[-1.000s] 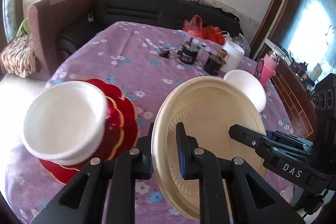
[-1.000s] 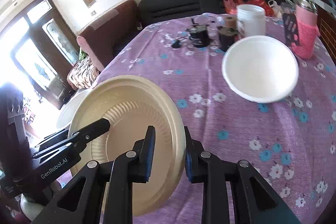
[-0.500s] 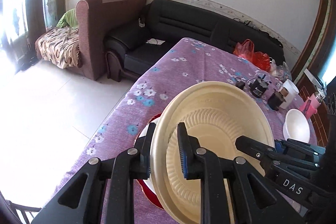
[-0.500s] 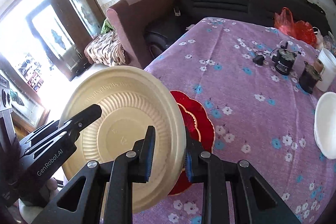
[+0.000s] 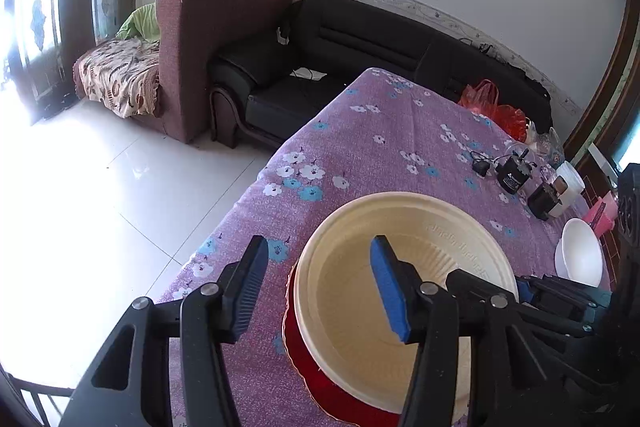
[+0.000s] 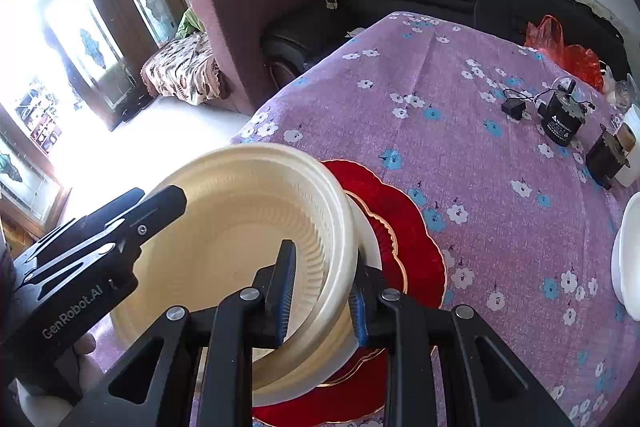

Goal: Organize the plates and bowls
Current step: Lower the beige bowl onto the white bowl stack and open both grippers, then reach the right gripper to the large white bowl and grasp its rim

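Observation:
A cream paper plate (image 5: 404, 267) (image 6: 240, 227) sits on a white bowl (image 6: 366, 231) that rests on stacked red scalloped plates (image 6: 400, 227) (image 5: 308, 355) at the near left of the purple flowered table. My left gripper (image 5: 320, 291) is open, its jaws straddling the plate's left rim without touching. My right gripper (image 6: 320, 283) has its jaws on either side of the plate's right rim, opened a little. A second white bowl (image 5: 580, 259) (image 6: 628, 259) stands at the right.
Two dark small devices (image 6: 560, 119) with a cable, a white jar (image 5: 570, 183) and an orange bag (image 6: 568, 55) stand at the far right. A black sofa (image 5: 360, 47) and maroon armchair (image 5: 208, 39) lie beyond. The table's left edge (image 5: 240, 203) drops to white floor.
Both grippers carried the cream plate left and set it down on the white bowl over the red plates. The left gripper then opened wide; the right one loosened.

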`<action>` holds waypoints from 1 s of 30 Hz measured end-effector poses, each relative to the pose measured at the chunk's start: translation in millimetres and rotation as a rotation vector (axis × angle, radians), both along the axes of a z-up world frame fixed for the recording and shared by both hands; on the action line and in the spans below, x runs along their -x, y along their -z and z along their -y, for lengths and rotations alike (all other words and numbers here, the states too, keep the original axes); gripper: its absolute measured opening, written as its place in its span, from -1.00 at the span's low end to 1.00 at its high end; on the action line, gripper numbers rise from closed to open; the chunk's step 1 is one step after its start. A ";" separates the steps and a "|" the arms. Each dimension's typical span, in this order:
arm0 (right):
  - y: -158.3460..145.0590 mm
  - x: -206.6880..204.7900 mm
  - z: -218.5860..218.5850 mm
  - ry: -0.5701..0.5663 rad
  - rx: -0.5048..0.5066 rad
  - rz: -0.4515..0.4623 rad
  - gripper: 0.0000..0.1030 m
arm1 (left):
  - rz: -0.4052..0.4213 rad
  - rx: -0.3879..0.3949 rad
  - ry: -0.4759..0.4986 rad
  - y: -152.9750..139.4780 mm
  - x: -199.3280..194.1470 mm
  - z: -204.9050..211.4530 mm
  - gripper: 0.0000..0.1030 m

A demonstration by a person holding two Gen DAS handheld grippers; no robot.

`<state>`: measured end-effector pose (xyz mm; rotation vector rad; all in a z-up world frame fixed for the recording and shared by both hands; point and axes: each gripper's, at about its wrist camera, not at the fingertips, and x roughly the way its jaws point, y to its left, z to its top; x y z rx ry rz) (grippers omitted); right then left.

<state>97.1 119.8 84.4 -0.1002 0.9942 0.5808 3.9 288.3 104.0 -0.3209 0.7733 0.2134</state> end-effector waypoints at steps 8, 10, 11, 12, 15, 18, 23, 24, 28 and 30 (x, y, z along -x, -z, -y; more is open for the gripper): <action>-1.6 4.1 0.4 0.001 -0.065 0.032 -0.13 | 0.067 0.033 -0.010 -15.3 22.3 -5.8 0.18; -3.6 6.2 1.9 0.008 -0.073 0.044 -0.02 | 0.081 0.039 -0.007 -19.5 29.6 -7.3 0.25; -5.0 7.9 2.3 0.009 -0.072 0.054 -0.01 | 0.087 0.039 -0.006 -21.2 32.8 -7.2 0.28; -6.5 9.5 2.4 0.005 -0.070 0.062 0.00 | 0.094 0.033 -0.006 -23.2 36.7 -7.0 0.33; -11.4 15.3 1.0 0.001 -0.050 0.100 0.07 | 0.115 0.012 -0.010 -28.3 47.1 -5.9 0.38; -16.3 20.8 -2.2 0.018 -0.001 0.161 0.20 | 0.133 -0.002 -0.008 -31.8 55.0 -3.5 0.39; -28.7 28.4 6.2 0.042 -0.019 0.209 0.23 | 0.157 -0.039 0.003 -39.0 64.7 7.4 0.42; -32.6 29.9 11.1 0.050 -0.036 0.215 0.23 | 0.162 -0.053 0.004 -40.3 66.0 11.4 0.46; -43.5 38.1 35.8 0.086 -0.079 0.234 0.33 | 0.183 -0.130 0.017 -45.4 73.8 32.1 0.51; -45.1 42.1 51.6 0.104 -0.093 0.240 0.35 | 0.194 -0.190 0.032 -47.9 77.0 49.2 0.56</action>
